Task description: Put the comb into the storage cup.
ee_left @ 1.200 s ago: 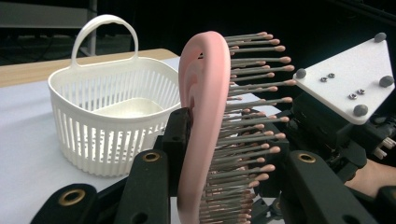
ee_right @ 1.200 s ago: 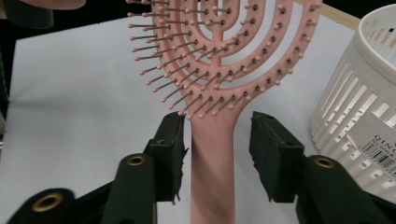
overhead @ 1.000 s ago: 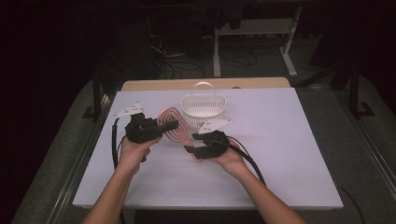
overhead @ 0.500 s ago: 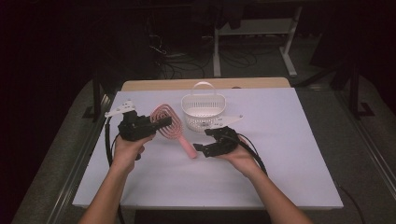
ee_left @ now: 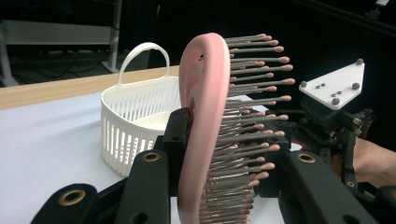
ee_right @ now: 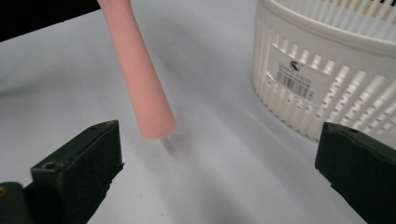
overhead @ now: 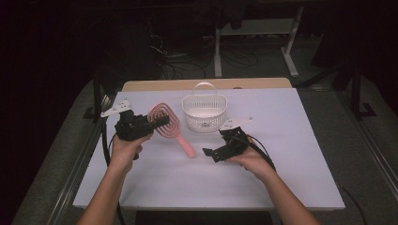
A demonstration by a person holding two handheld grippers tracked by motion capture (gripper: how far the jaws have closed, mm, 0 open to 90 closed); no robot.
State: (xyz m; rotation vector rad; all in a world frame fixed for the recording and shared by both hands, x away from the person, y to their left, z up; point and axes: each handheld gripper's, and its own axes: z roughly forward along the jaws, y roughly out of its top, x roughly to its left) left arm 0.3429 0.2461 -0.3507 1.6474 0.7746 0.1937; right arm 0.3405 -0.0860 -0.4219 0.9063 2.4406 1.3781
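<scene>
Left tool (overhead: pixel 157 123) pinching pink hairbrush (ee_left: pixel 205 130) by head, handle hanging free above desk (overhead: pixel 291 140). Right tool (ee_right: pixel 219 172) just been opening, now spread, nothing between; seemingly handover finished. Basket (overhead: pixel 204 112) waiting just beyond both tools.

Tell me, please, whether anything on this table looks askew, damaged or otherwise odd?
Nothing looks damaged or spilled. The pink hairbrush hangs tilted above the table, the left gripper clamped on its head and its handle end in the air; the white basket stands upright, and the right gripper is open.
</scene>
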